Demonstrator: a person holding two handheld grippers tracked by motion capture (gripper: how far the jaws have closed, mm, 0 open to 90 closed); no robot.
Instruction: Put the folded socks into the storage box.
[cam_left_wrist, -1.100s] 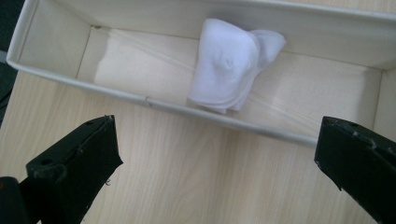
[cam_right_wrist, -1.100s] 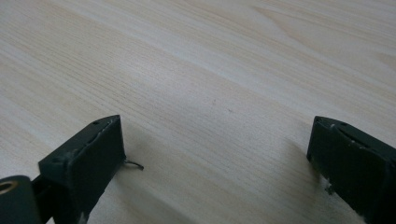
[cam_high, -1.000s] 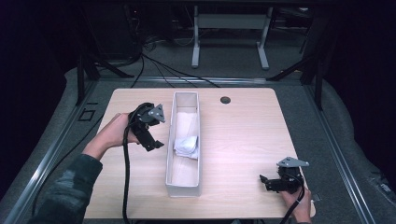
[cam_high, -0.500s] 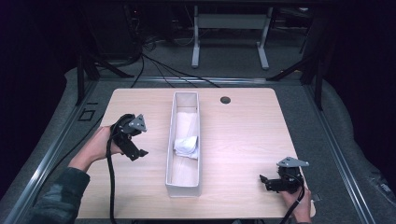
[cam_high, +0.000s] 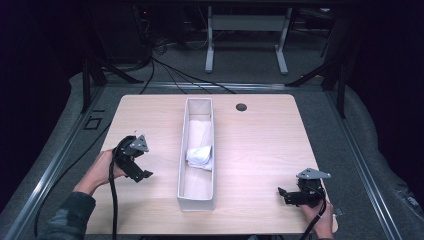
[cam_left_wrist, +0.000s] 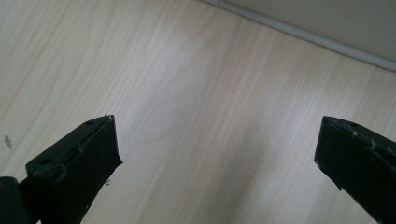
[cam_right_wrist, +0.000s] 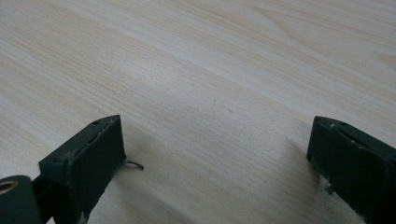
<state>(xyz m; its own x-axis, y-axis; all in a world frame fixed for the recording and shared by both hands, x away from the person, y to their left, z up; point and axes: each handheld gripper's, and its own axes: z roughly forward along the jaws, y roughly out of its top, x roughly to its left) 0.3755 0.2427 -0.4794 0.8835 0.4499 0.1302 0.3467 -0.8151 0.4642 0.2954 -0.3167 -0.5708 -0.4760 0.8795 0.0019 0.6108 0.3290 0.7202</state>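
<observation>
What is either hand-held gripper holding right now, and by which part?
Nothing. The left hand-held gripper and right hand-held gripper both have jaws wide apart over bare table.

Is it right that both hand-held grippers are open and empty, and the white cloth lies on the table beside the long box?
Not quite. Both the left hand-held gripper and the right hand-held gripper are open and empty, but the white cloth lies inside the long box, not beside it on the table. The high view shows this.
</observation>
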